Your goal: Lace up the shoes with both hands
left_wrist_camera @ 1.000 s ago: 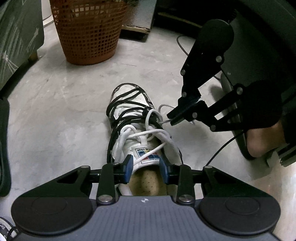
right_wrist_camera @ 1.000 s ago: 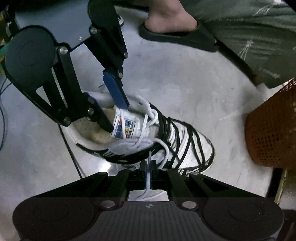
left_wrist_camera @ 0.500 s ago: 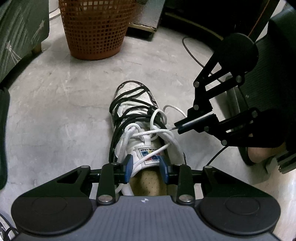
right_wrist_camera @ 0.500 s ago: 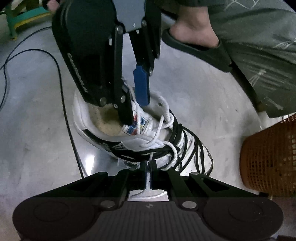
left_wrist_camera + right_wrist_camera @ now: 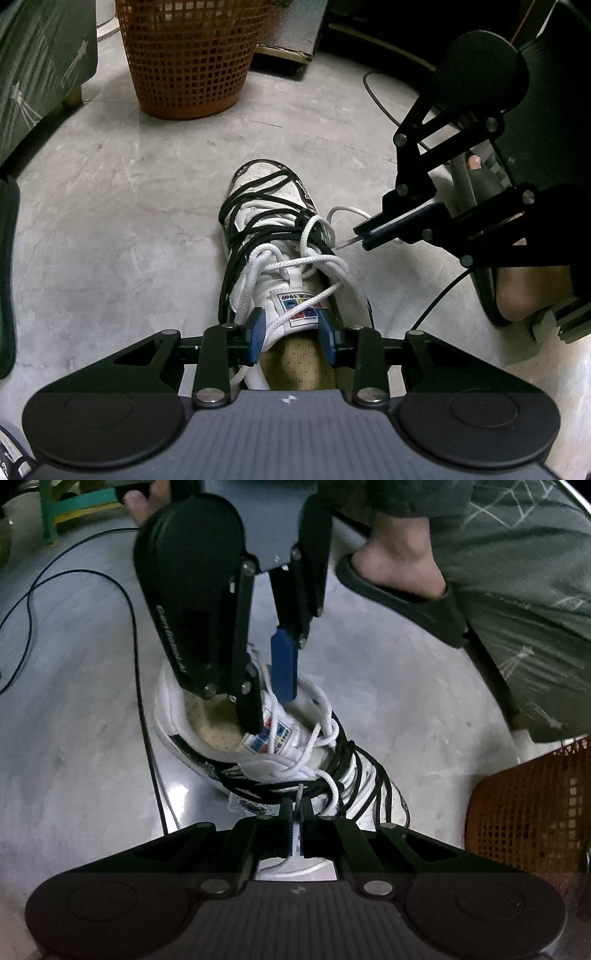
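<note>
One view alone shows a sandalled foot (image 5: 402, 568).

Two wrist fisheyes, both low over a grey floor (image 5: 110, 229). Left wrist view sits close behind the heel of the shoe (image 5: 273, 229), looking forward along it toward the toe, slightly downward; the left gripper (image 5: 291, 332) fills the bottom edge, an orange basket (image 5: 192, 55) is far ahead. Right wrist view looks from the shoe's side, close and tilted down, with the right gripper (image 5: 295, 812) at bottom centre. Shared: the shoe (image 5: 295, 753), its white lace (image 5: 295, 262), the basket (image 5: 528, 808). Each view shows the other gripper: right one (image 5: 360, 236) at right in the left view, left one (image 5: 271, 698) above the collar in the right view.
</note>
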A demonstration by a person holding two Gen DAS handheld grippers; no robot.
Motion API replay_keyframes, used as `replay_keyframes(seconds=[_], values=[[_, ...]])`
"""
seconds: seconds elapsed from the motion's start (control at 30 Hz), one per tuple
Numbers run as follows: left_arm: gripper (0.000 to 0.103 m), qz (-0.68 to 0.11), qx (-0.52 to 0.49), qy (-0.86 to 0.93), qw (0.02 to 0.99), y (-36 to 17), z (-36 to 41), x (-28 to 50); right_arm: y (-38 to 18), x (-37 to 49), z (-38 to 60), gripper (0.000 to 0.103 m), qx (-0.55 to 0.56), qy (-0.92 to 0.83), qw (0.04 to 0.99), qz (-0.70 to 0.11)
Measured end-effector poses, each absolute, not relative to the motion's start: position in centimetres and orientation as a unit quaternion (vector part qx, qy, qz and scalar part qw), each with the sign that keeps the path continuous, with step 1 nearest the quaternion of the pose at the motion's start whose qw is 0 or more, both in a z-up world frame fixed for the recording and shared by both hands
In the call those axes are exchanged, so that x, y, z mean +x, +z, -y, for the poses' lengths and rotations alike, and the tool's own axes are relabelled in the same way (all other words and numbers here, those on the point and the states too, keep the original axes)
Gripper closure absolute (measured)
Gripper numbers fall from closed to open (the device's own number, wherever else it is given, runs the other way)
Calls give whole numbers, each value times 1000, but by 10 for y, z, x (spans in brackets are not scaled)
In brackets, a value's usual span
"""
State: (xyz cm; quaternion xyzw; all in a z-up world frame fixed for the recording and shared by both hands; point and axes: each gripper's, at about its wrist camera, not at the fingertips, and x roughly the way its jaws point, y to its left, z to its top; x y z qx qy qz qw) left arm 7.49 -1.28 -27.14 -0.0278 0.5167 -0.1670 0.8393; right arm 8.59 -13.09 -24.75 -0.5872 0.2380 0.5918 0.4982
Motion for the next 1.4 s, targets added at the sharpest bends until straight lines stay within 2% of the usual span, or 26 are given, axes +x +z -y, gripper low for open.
replay_keyframes(seconds=[1.4], values=[[69,-516,-31,-164,840,-269,21,72,-263,82,124,99,-628,621,429,-191]])
